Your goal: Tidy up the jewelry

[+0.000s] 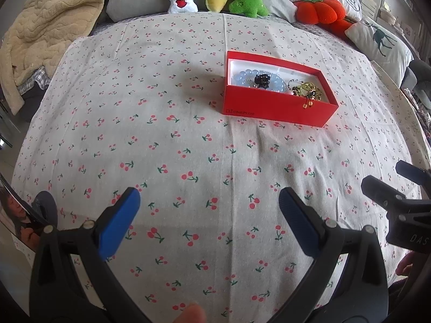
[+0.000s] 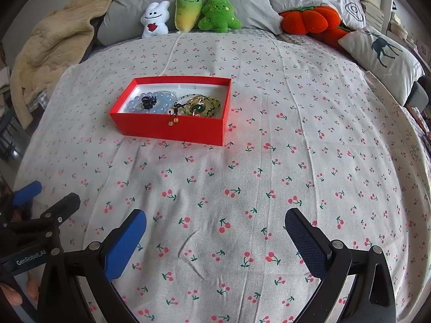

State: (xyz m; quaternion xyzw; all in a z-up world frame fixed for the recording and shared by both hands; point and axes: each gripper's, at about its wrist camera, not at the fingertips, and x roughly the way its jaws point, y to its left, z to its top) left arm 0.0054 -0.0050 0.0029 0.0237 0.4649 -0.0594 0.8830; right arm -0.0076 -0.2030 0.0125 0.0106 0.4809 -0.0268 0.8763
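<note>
Both the left gripper [image 1: 210, 202] and right gripper [image 2: 215, 223] hover with fingers spread wide, nothing between them. The red box [image 2: 167, 129] (beads and gold pieces inside) sits farther off on the cherry-print sheet [image 2: 269, 175].

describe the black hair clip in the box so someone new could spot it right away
On the cherry-print bedsheet sits an open red cardboard box with a white lining. In its left part, as the right wrist view shows it, lies a bracelet of pale blue round beads. The small black claw hair clip rests on those beads, the only black piece beside the gold and green jewelry.
</note>
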